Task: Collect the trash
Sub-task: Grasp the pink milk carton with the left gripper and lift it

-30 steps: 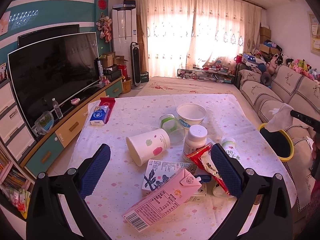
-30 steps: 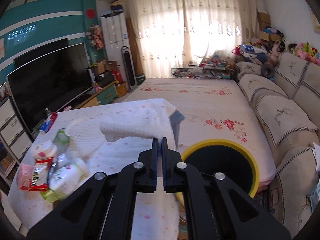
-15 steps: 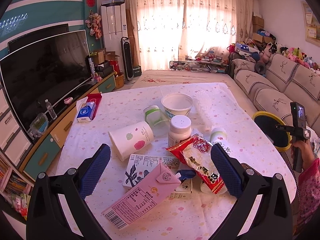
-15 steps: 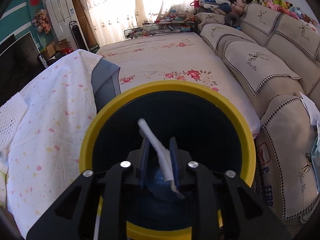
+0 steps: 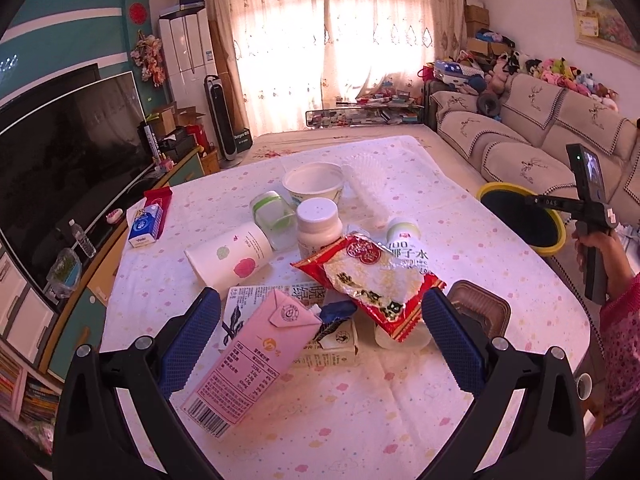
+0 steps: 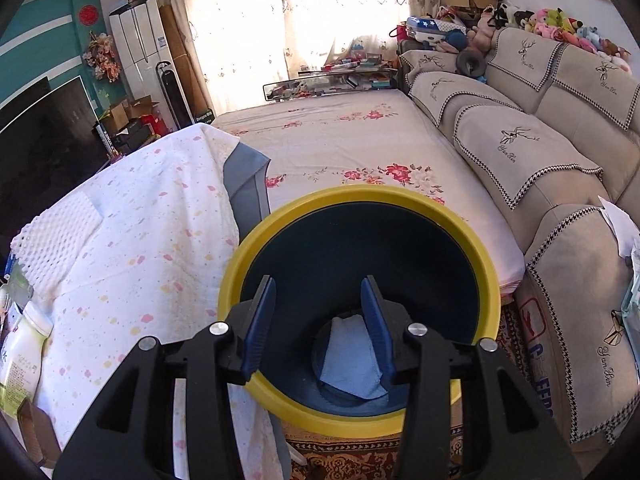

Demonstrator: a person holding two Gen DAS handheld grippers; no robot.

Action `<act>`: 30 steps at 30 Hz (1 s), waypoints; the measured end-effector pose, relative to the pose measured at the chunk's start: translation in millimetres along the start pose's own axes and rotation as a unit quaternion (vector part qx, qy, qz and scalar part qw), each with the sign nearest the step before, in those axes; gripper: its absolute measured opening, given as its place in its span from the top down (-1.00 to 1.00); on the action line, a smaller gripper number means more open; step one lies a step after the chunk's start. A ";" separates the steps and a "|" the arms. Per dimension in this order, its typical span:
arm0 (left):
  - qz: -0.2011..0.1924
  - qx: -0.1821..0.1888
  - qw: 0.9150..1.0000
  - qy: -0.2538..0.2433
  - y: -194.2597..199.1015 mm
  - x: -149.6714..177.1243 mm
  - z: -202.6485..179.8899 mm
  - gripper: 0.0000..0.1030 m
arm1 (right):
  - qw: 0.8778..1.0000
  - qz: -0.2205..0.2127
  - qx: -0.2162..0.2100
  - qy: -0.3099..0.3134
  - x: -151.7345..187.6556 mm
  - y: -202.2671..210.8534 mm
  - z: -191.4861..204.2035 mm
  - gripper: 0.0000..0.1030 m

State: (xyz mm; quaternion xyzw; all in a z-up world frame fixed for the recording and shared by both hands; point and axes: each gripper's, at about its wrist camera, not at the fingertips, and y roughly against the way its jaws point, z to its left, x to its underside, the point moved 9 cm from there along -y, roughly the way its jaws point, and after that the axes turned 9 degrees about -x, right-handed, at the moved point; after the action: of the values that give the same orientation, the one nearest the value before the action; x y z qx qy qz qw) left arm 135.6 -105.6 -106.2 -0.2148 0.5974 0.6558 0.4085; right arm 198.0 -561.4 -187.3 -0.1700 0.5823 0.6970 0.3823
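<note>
My right gripper is open and empty over the yellow-rimmed dark bin; a white tissue lies at the bin's bottom. The bin also shows in the left wrist view, right of the table. My left gripper is open above a pile of trash: a pink carton, a red snack bag, a white paper cup on its side, a white bottle, a coconut-water bottle, a white bowl and a brown tray.
The table carries a white flowered cloth. A white foam net lies near its far edge. A blue tissue pack sits at the left. A sofa stands right of the bin, a TV to the left.
My right gripper opened and let go of the white tissue, which dropped to the bin's bottom. My left gripper moved closer over the trash pile.
</note>
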 end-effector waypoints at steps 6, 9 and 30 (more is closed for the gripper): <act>0.000 0.040 0.999 -0.021 2.4 -0.8 -33.2 -0.83 | 1.000 0.005 -0.012 0.000 5.5 -0.7 10.3 0.16; -0.007 0.021 0.999 -0.023 3.1 -1.8 -20.2 -0.83 | 1.000 0.006 -0.016 0.004 6.3 2.5 12.8 0.15; 0.044 0.041 0.992 -0.110 -57.8 61.9 42.2 0.03 | 0.999 0.000 -0.033 0.017 -0.5 9.1 35.2 0.15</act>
State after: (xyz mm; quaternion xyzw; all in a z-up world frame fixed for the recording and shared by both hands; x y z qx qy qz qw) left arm 154.5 -50.5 -180.8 -0.0980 0.5846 0.6675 0.4507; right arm 198.9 -528.7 -171.4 -0.1938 0.5656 0.7128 0.3668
